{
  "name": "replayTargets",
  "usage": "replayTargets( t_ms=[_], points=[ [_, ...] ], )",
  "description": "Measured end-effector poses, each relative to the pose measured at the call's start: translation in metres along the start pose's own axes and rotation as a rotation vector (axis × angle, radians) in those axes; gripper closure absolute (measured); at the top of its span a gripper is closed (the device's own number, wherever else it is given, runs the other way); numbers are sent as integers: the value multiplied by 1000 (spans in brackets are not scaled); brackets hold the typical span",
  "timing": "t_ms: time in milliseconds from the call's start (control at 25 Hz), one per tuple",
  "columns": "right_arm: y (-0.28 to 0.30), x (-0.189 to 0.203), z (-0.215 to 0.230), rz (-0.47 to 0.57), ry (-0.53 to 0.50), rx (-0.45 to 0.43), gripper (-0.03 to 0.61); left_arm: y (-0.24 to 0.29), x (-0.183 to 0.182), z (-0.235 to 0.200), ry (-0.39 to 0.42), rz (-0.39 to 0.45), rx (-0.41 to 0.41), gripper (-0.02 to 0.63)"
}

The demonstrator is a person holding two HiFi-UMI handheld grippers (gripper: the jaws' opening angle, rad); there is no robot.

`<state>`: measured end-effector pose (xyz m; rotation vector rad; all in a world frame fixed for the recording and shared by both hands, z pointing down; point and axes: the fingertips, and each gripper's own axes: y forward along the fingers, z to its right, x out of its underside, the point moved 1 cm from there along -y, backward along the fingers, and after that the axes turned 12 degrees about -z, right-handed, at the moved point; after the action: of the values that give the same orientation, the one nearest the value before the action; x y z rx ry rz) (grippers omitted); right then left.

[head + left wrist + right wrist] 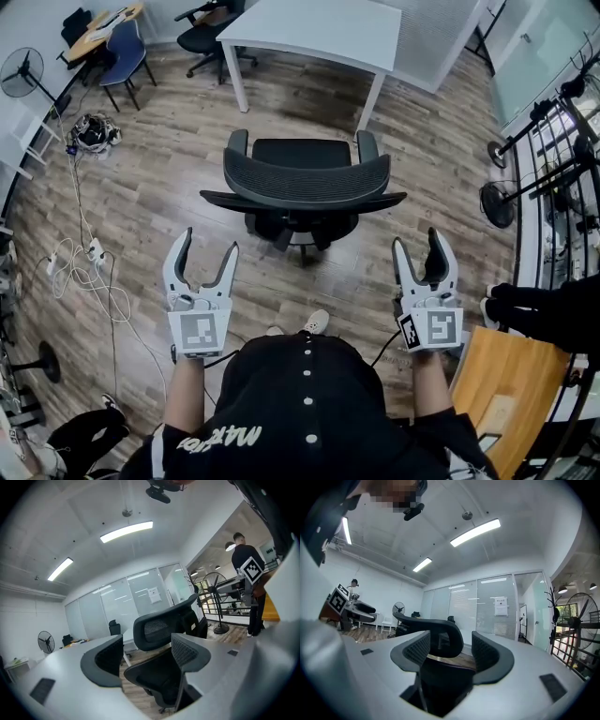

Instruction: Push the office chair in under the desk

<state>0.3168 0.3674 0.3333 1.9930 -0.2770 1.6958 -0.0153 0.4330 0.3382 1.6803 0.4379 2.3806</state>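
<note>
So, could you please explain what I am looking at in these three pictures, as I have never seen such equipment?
There is no robot: a person wears a camera on the head and carries a hand-held gripper in each hand. The head view looks down on the left hand-held gripper and the right hand-held gripper; the marked cubes are part of them. The other two pictures come from cameras riding on each one, looking along its two jaws. Both pairs of jaws stand apart and hold nothing. Ahead, on the wooden floor, stands a black office chair, its back towards the person, short of a white desk. Loose cables lie on the floor at the left.
</note>
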Motion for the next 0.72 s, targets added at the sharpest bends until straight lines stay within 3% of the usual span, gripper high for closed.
replayTargets(
  t_ms=[200,320,520,720],
  points=[
    [7,2,3,-19,-35,-22,301,8,-1,7,8,-21,4,287],
    [12,5,4,-35,-77,-42,301,16,5,13,77,-62,9,287],
    [31,16,3,-76,-189,-105,301,34,11,33,178,-72,89,282],
    [57,20,-5,-106,-254,-157,301,56,21,31,270,-155,109,282]
  ],
)
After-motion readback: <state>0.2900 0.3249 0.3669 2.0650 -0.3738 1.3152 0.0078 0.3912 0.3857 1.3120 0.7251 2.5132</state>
